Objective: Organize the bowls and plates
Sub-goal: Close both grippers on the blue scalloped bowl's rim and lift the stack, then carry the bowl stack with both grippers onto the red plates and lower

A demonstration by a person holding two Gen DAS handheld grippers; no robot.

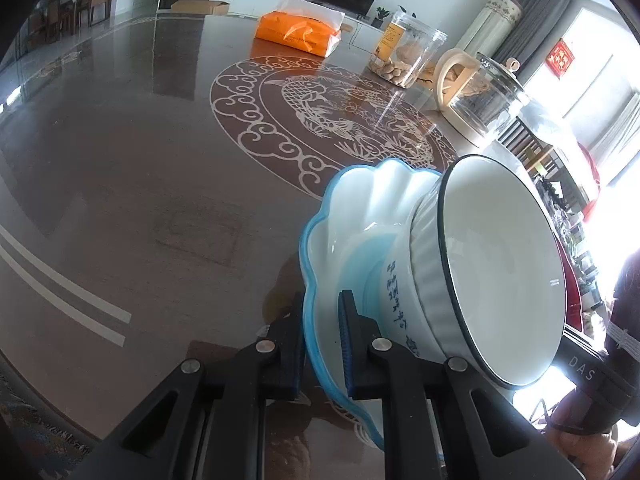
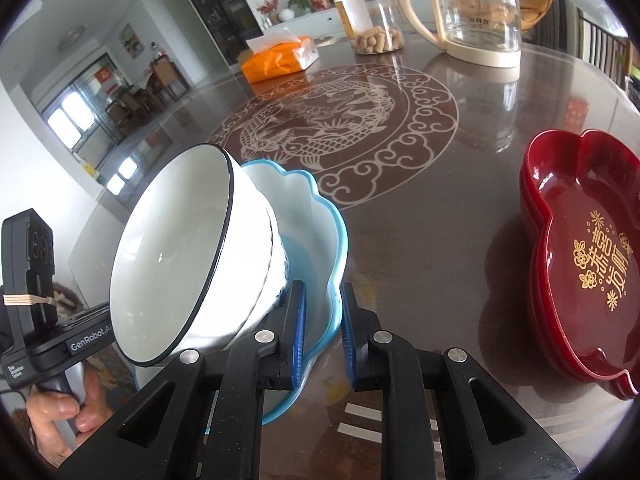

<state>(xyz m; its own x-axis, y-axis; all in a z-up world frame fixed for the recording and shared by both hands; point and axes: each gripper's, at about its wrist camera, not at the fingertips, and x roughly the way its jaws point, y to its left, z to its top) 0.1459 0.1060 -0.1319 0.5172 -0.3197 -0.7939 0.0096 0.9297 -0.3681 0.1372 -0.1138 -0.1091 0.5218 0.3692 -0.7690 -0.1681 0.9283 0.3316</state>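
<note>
Two tongs are working one stack of dishes near the front edge of the brown bench [image 1: 120, 168]. The left tongs [image 1: 320, 344] are pinching the near rim of the blue-edged scalloped plate [image 1: 360, 208], one blue pad outside the rim and one inside it. The right tongs [image 2: 323, 336] are gripping the same plate [image 2: 316, 240] on its opposite rim, again with a pad on each side of the edge. Both pairs of jaws are standing narrow, closed on that rim.

Inside the plate two bowls are sitting nested and tilting: an inner white bowl with a dark rim [image 1: 500, 272], and under it a bowl with blue characters [image 1: 400, 292] on its outer wall. In the right wrist view the dark-rimmed bowl [image 2: 172, 256] is leaning left, its mouth facing the camera.

To the right of the stack, well apart from it, red lobed trays [image 2: 580, 264] with gold lettering are lying stacked; at least two edges are showing.

Far across the bench one orange tissue pack [image 1: 298, 34], one clear jar [image 1: 404, 52] with peanuts, and one glass kettle [image 1: 480, 96] with a cream handle are standing. A hand [image 2: 60, 412] is holding the left tool's grip.
</note>
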